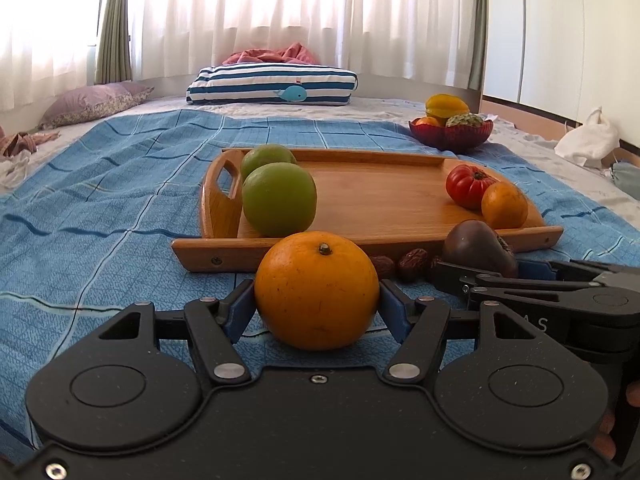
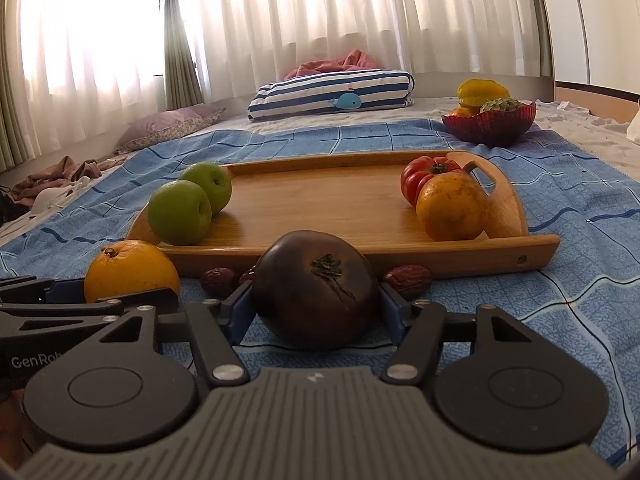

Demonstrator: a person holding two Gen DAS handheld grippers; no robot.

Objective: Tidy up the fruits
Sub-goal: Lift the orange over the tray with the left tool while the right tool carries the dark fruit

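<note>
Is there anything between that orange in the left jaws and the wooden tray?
Only the tray's raised front rim. The orange sits just before it on the blue cloth, with green apples right behind the rim.

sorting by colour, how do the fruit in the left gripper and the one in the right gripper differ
The orange is bright and smooth with a small stem nub; the dark tomato is brown-purple, with a dried leafy calyx. The orange is rounder, the dark tomato slightly flattened. Both sit on the blue blanket before the wooden tray, between gripper pads.
</note>
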